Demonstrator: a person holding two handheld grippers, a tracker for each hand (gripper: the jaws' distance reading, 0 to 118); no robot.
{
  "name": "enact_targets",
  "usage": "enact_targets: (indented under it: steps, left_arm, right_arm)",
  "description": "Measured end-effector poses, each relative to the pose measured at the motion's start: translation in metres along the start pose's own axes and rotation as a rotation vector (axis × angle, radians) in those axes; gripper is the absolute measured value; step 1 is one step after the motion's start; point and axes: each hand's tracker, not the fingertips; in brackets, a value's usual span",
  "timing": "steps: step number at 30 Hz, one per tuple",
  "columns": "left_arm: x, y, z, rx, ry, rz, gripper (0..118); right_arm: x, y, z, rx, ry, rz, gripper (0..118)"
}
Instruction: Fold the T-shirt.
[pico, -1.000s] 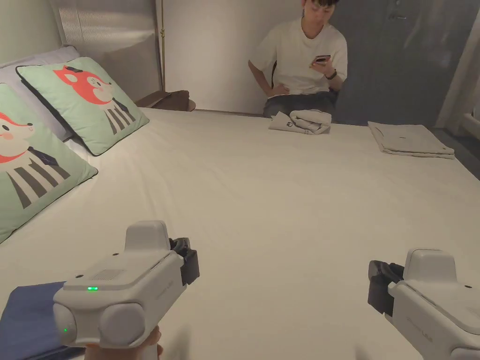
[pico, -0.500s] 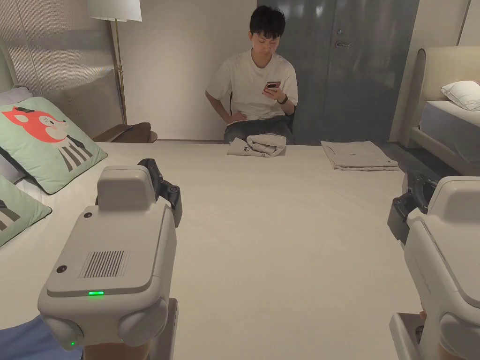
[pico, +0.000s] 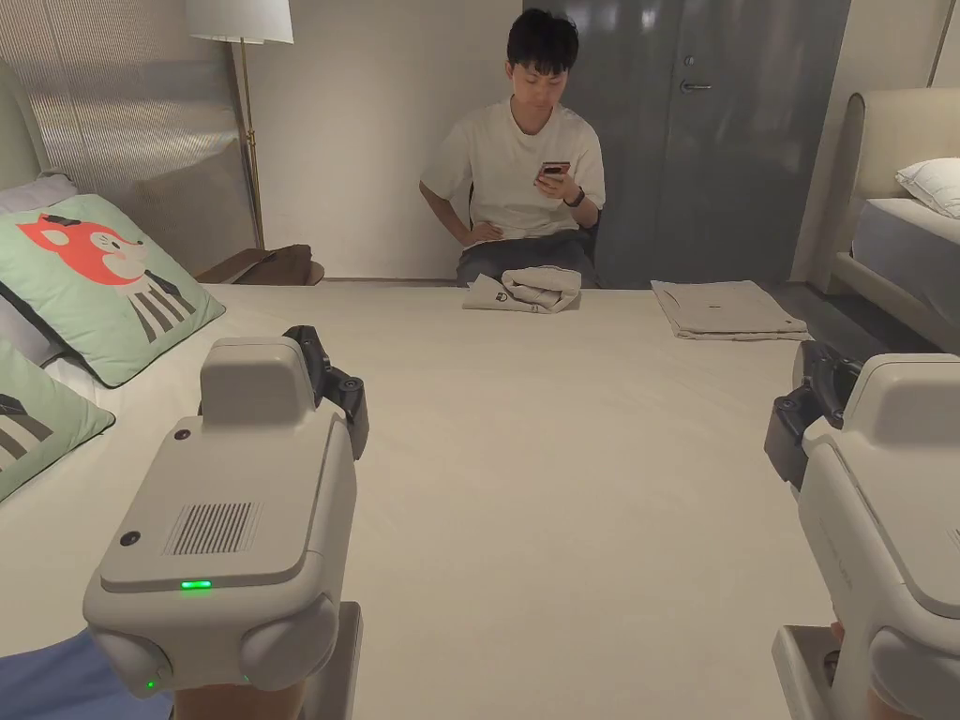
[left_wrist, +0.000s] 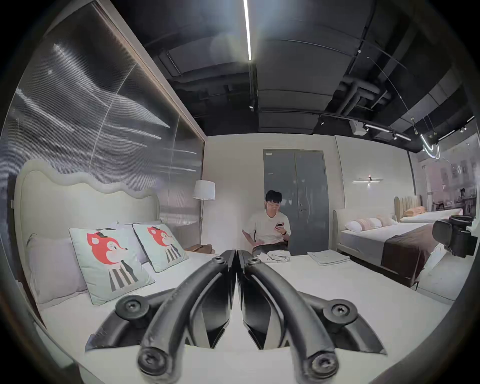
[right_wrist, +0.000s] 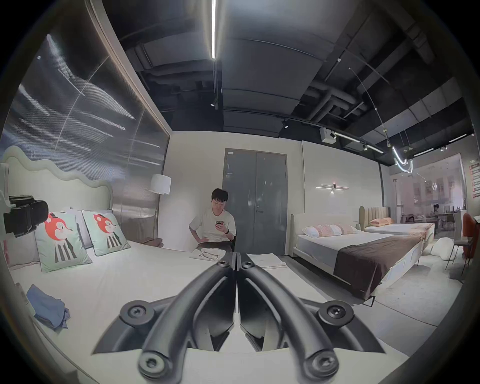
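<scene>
A crumpled cream T-shirt (pico: 525, 289) lies at the far edge of the bed (pico: 562, 487), in front of a seated person. It also appears in the left gripper view (left_wrist: 276, 256) and the right gripper view (right_wrist: 207, 253). My left gripper (pico: 323, 375) is held up over the near left of the bed, far short of the shirt. My right gripper (pico: 806, 398) hovers at the near right. In the left gripper view (left_wrist: 237, 256) and the right gripper view (right_wrist: 235, 259) the jaws are shut tip to tip with nothing between them.
A folded cream stack (pico: 727, 309) lies at the far right of the bed. A blue garment (pico: 47, 680) sits at the near left corner. Fox-print pillows (pico: 103, 281) lean at the left. A person (pico: 525, 178) sits behind the bed with a phone.
Both grippers have risen from low over the near edge to a higher, level hold. The head camera tilted up, so the view shifted; the clothes on the bed have not moved.
</scene>
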Motion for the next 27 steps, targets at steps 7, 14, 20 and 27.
enact_targets:
  steps: [7,14,20,27]
  left_arm:
    - [0.0004,-0.0045,0.0001,-0.012,-0.009,0.002,10]
    - [0.0006,-0.0065,0.0002,-0.031,-0.035,-0.011,104]
    - [-0.0008,-0.0064,0.0011,-0.027,-0.039,0.004,110]
    - [-0.0012,-0.0039,0.0026,-0.015,-0.035,0.003,110]
  right_arm:
    - [0.0019,-0.0012,-0.0023,-0.010,0.016,0.001,0]
    - [0.0025,-0.0037,-0.0015,0.012,0.018,0.006,102]
    - [-0.0002,-0.0006,0.0000,0.044,0.004,0.027,113]
    - [-0.0008,-0.0011,-0.0004,0.041,0.016,0.028,114]
